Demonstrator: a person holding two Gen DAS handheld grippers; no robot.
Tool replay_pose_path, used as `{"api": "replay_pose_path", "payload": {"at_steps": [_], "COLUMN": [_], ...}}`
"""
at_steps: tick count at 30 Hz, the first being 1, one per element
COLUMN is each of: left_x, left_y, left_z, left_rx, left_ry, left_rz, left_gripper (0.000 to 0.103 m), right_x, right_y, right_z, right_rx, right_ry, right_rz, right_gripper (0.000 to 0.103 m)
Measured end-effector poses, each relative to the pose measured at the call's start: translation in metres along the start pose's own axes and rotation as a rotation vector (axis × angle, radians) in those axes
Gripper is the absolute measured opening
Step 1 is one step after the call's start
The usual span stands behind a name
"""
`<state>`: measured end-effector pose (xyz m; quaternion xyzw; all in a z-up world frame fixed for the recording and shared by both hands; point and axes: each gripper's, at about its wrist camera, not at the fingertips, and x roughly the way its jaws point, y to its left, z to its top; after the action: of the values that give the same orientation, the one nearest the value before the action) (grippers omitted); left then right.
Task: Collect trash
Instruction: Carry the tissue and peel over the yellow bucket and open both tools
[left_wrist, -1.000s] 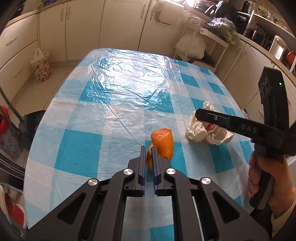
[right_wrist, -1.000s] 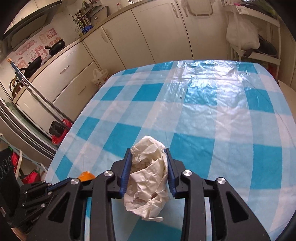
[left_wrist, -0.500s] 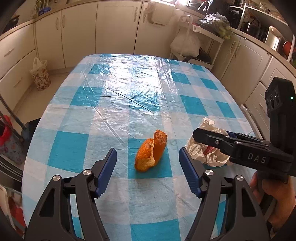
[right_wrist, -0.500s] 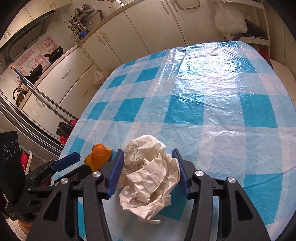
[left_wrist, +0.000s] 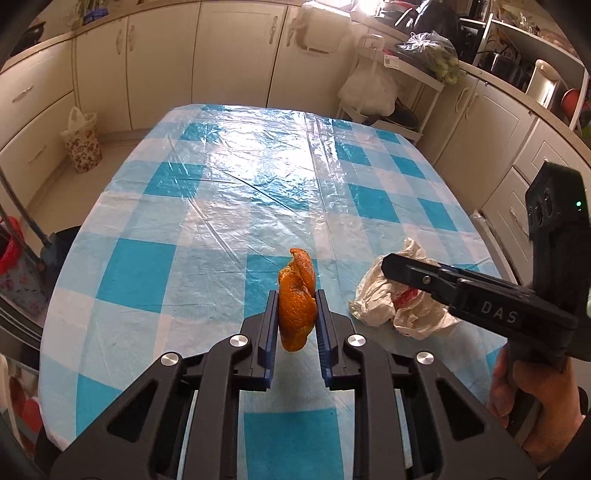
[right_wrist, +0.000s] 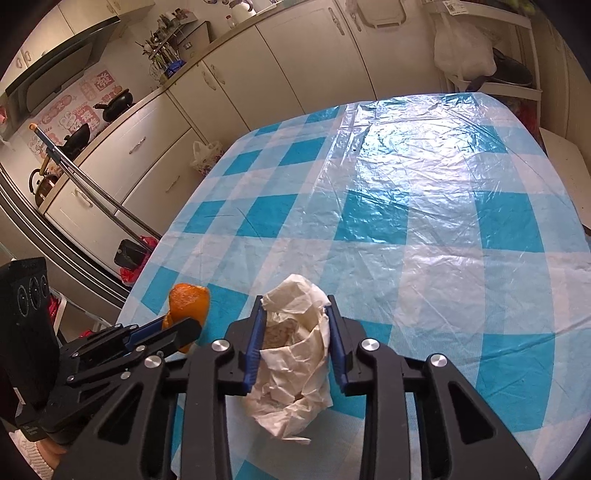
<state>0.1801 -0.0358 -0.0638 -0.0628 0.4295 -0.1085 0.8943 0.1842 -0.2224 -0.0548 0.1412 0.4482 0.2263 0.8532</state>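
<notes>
Near the desk's (left_wrist: 229, 206) front edge, the left claw (left_wrist: 294, 321) is closing on one orange peel (left_wrist: 297, 301), the right claw (right_wrist: 294, 345) closing on one crumpled paper wad (right_wrist: 291, 365). Both grips look shallow: the curled peel could slip free, the soft wad sag out or shed scraps. Two pieces, two claws.

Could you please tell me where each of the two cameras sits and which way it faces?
Left wrist: on the left gripper, looking down over its fingers, closing on the orange peel; a hand holds the right gripper.
Right wrist: on the right gripper, closing on the crumpled paper; the left gripper shows at left.
Shared: the checked tablecloth, peel, paper.
</notes>
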Motion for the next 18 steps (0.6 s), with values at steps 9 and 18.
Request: {"api": "replay_pose_path", "payload": {"at_steps": [9,18], "left_x": [-0.063,-0.118], "left_y": [-0.015,-0.021], "left_z": [-0.027,-0.053], "left_rx": [0.064,0.086], "left_ry": [-0.067,-0.122], "left_rz": [0.034,0.044], "left_gripper": [0.018,0.018], "right_x": [-0.027,-0.097], "right_y": [0.001,0.022], "right_z": [-0.027,-0.055], "right_rx": [0.081,0.055], "right_ry": [-0.076,-0.253], "right_rz": [0.065,0.137], "right_gripper": [0.032,0.031]}}
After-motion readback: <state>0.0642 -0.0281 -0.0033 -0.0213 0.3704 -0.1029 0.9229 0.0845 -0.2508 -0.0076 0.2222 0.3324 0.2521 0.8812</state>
